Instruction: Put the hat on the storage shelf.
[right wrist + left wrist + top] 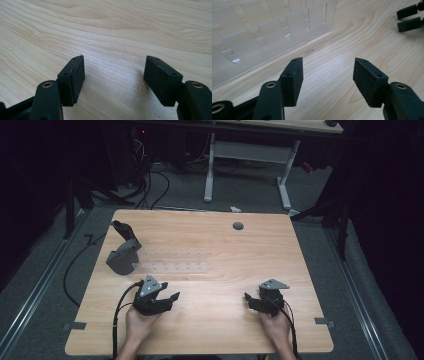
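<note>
The left tool [172, 297] and right tool [248, 298] rest low over the desk [240, 255], jaws spread and empty. No step looks begun. A clear slotted rack [172, 262] lies just beyond the left tool, a grey holder [122, 257] beside it; reaching either would likely come next.

The worktop [220, 245] is lit evenly from above; the room around it is dark and grainy. In both gripper views the wood is bright and sharp; shadows are soft.

No readable text, labels, brands, numbers or signs anywhere in views.
</note>
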Motion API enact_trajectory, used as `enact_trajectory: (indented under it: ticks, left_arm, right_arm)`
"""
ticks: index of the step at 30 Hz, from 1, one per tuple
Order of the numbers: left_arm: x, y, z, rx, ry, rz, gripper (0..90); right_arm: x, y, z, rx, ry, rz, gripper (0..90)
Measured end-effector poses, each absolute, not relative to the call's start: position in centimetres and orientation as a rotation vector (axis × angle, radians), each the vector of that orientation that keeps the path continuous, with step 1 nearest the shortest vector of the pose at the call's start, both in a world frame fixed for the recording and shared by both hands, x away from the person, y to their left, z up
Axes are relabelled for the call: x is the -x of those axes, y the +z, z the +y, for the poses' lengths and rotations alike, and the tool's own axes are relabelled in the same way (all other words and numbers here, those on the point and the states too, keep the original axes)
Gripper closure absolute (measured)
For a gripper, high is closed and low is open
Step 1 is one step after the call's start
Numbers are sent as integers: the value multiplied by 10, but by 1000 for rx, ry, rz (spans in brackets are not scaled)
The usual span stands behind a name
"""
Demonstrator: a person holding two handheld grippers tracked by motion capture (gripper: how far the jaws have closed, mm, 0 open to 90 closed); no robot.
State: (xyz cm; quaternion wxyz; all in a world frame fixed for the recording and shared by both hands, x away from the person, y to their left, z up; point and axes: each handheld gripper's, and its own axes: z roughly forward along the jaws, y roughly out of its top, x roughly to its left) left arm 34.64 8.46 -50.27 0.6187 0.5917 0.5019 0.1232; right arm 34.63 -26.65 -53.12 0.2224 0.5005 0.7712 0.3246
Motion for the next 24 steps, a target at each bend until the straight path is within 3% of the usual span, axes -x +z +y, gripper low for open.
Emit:
enact_trajectory:
  ticks: [15,24]
  left_arm:
    - [-370,-547,70,-1472,418,1220,395]
    - [-376,-546,74,-1441,381,1281,336]
  right_arm:
    - [-346,-531,-266,-1382,897,2131,336]
    - [-346,-531,-266,-1381,897,2131,334]
